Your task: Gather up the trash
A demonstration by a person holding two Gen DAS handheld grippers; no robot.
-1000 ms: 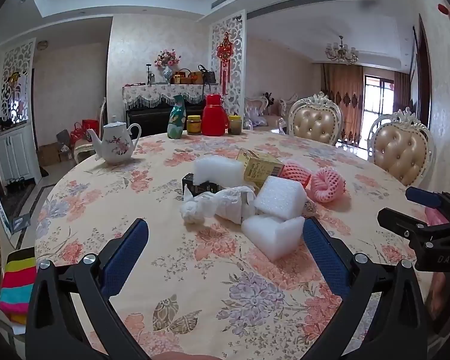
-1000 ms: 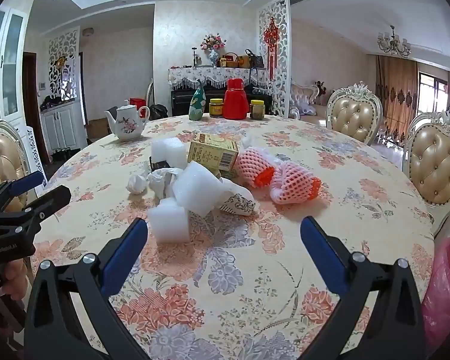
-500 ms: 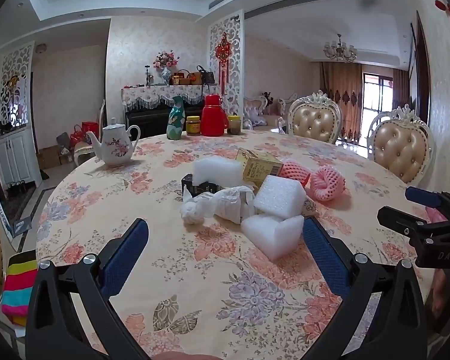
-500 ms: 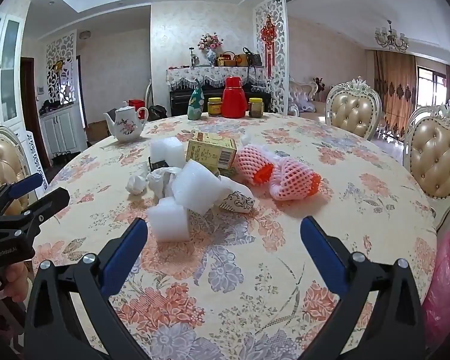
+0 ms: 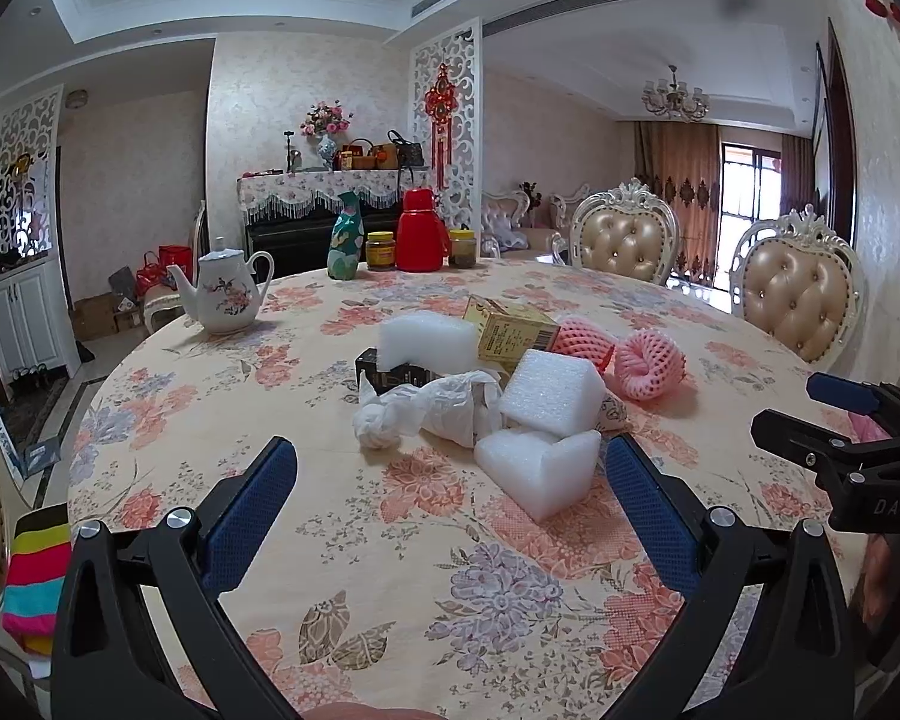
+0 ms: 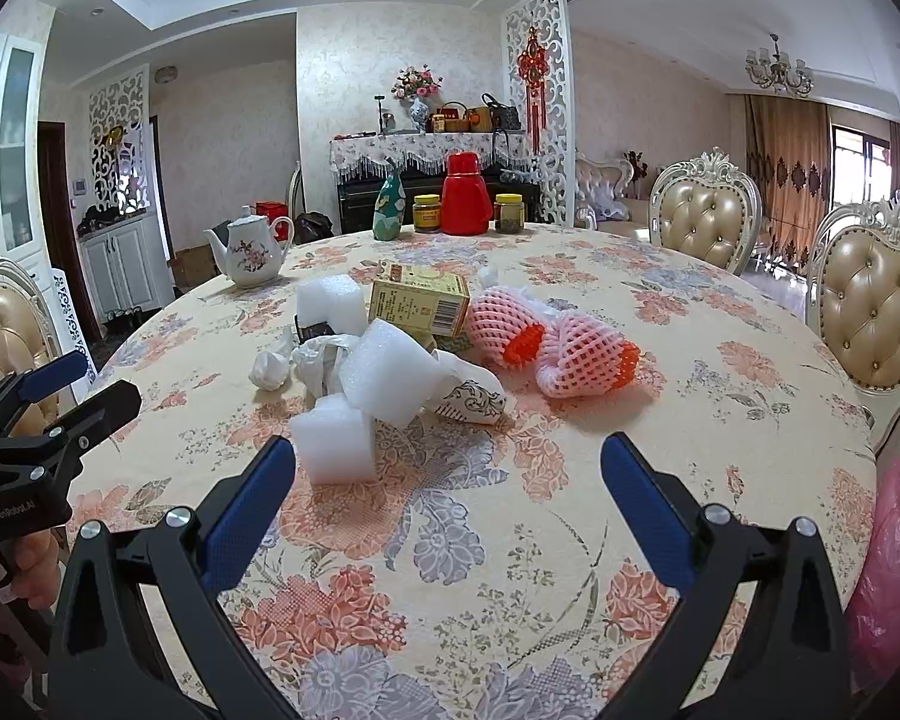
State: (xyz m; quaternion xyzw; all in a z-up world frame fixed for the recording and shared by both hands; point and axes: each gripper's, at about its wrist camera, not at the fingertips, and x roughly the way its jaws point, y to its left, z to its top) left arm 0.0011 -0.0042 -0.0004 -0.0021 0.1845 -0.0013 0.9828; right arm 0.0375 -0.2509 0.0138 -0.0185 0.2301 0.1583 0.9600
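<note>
Floral tabletop (image 5: 222,420) fills the left wrist view; left tool (image 5: 450,480) gapes wide and empty, trash pile (image 5: 486,384) dead ahead mid-table. Right wrist view: right tool (image 6: 447,474) wide too, foam block (image 6: 333,444) just ahead, pink bag (image 6: 894,546) at the table's right edge.

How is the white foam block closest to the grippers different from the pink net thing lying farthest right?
The nearest white foam block is plain white, smooth-sided and blocky; the pink foam fruit net is pink mesh, rounded, with an orange open end. The block sits in the trash pile under another foam piece; the net lies at the pile's right edge. Both rest on the floral tablecloth, ungrasped.
</note>
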